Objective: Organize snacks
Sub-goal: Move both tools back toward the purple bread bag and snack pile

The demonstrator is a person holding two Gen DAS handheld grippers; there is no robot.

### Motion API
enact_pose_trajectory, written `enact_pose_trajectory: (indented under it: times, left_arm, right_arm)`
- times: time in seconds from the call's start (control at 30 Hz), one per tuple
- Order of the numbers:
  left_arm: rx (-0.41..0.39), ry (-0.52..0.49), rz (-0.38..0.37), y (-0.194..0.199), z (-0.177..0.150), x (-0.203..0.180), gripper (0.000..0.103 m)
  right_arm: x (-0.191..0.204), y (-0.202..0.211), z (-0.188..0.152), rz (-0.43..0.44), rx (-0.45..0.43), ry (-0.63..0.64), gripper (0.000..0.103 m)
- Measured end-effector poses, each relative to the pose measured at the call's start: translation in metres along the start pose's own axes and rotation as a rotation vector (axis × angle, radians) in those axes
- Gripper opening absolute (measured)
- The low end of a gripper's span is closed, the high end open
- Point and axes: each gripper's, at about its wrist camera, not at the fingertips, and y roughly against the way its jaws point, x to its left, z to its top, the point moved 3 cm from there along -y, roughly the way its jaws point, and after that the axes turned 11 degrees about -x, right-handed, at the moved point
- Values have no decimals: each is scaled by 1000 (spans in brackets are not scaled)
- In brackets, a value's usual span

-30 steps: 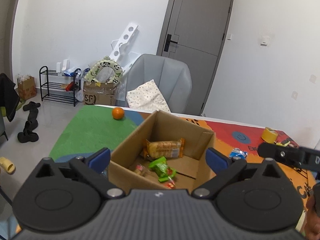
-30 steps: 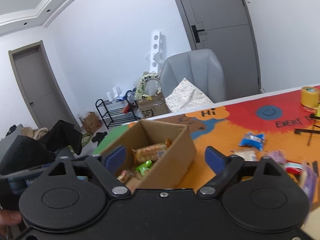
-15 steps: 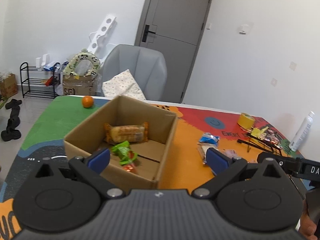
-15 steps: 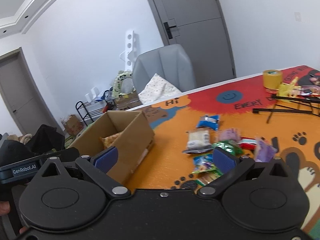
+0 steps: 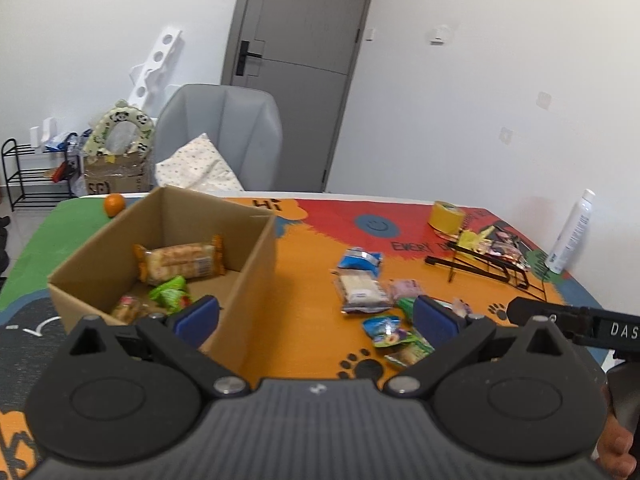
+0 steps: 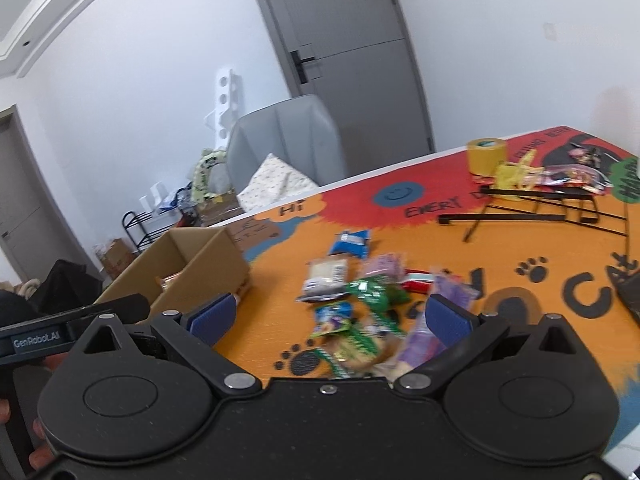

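Note:
An open cardboard box [image 5: 248, 280] [image 6: 208, 264] stands on the colourful table mat, holding an orange biscuit pack [image 5: 178, 262] and a green packet [image 5: 170, 294]. Right of the box lies a loose pile of snack packets [image 5: 376, 300] [image 6: 360, 304], among them a blue one [image 6: 352, 242] and a clear wafer pack [image 5: 362, 290]. My left gripper [image 5: 316, 318] is open and empty above the box's right wall. My right gripper [image 6: 328, 318] is open wide and empty, hovering over the near side of the pile.
A yellow tape roll [image 5: 446, 216] [image 6: 486, 156], a black wire rack [image 5: 486, 270] [image 6: 540, 208] and a white spray bottle [image 5: 572, 232] stand at the far right. An orange [image 5: 114, 204] lies behind the box. A grey chair [image 5: 224, 136] stands beyond the table.
Both grippers have swung right, away from the box and toward the snack pile. The box has slid to the left in both views and the pile has come into sight.

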Motion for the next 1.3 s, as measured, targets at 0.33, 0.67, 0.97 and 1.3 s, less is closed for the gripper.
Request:
enact_pose_trajectory:
  times: [0.33, 0.67, 0.97, 1.3]
  left_arm:
    - [45, -1, -58, -21, -10, -31, 103]
    - [36, -5, -92, -42, -19, -52, 103]
    - [43, -17, -91, -72, -32, -57, 101]
    - [89, 7, -89, -108, -48, -55, 84]
  right_arm:
    - [-36, 3, -3, -69, 5, -40, 103]
    - [-56, -6, -13, -98, 18, -63, 103]
    - [-70, -32, -29, -104, 78, -118, 81]
    - [-75, -57, -43, -105, 138, -142, 66]
